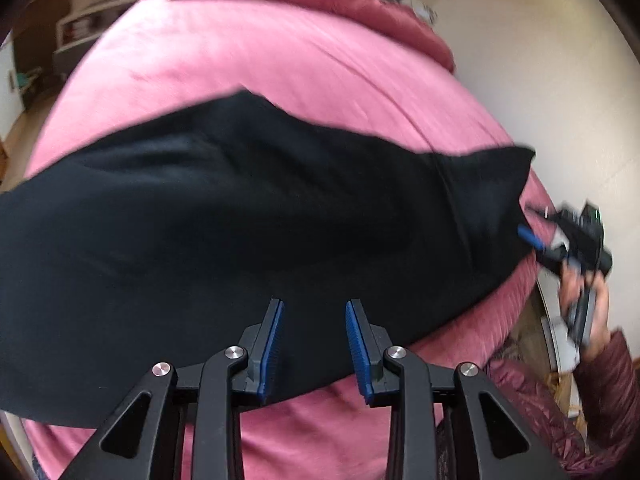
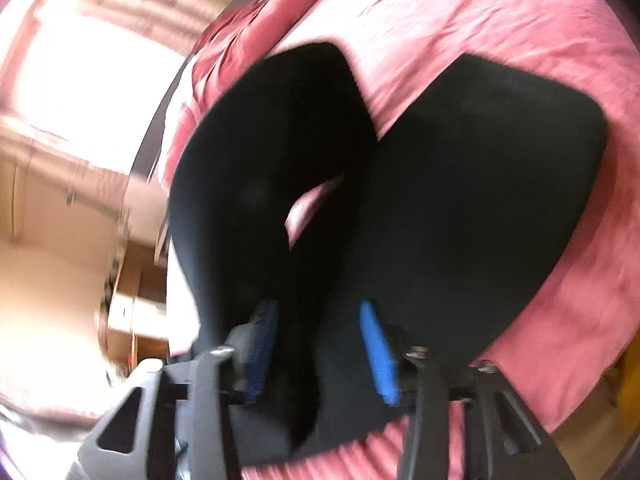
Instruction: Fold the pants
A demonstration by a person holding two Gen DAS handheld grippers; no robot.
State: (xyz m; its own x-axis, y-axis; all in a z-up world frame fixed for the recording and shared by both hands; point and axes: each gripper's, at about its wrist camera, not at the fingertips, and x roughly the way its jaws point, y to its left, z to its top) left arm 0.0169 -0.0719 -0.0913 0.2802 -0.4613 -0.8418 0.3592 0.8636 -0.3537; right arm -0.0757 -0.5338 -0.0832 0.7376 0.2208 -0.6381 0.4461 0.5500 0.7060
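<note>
We see the black fabric pants (image 1: 240,216) lying flat across the pink velvet bed cover (image 1: 256,56), their two legs spread apart in the right wrist view. Above the pants our left gripper (image 1: 314,350) stands open with nothing between its blue pads. Our right gripper (image 2: 320,354) is open too, at the pants' near end.
</note>
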